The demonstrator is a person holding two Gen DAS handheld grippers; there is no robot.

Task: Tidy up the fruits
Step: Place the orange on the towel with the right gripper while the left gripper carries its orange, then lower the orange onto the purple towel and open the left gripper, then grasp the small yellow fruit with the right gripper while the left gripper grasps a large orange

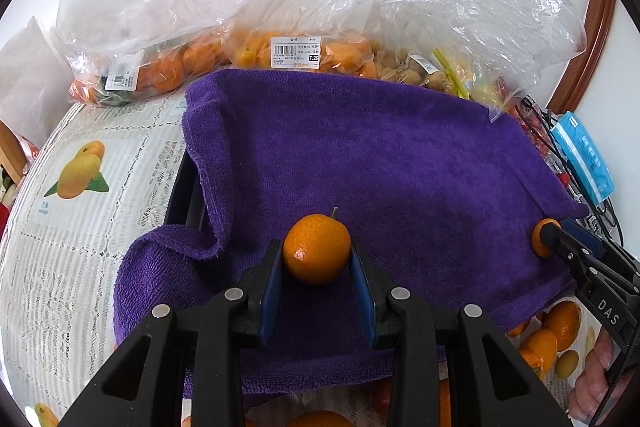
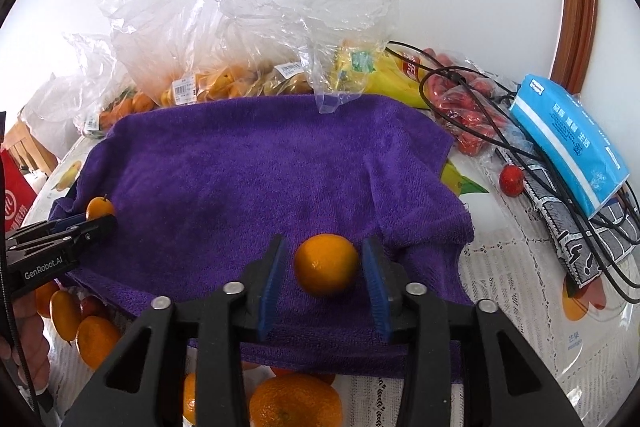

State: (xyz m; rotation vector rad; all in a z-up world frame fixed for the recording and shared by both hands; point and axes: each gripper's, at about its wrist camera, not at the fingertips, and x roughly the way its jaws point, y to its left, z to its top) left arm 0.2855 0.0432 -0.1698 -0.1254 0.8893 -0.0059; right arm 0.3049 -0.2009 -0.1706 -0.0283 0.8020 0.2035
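Note:
A purple towel [image 1: 360,155] lies over a black tray and also shows in the right wrist view [image 2: 240,179]. My left gripper [image 1: 317,259] is shut on a small orange with a stem [image 1: 317,247], held over the towel; it also shows at the left of the right wrist view [image 2: 99,207]. My right gripper [image 2: 326,263] is open around another small orange [image 2: 326,264] on the towel, with gaps to both pads. That orange [image 1: 541,238] and the right gripper show at the right of the left wrist view.
Clear plastic bags of oranges and other fruit [image 1: 280,55] stand behind the towel. Loose oranges [image 2: 296,403] lie at the front. A blue tissue pack [image 2: 568,147], black cables [image 2: 480,107], red fruit [image 2: 511,179] and bananas [image 2: 392,79] lie right. A lace tablecloth [image 1: 80,227] covers the table.

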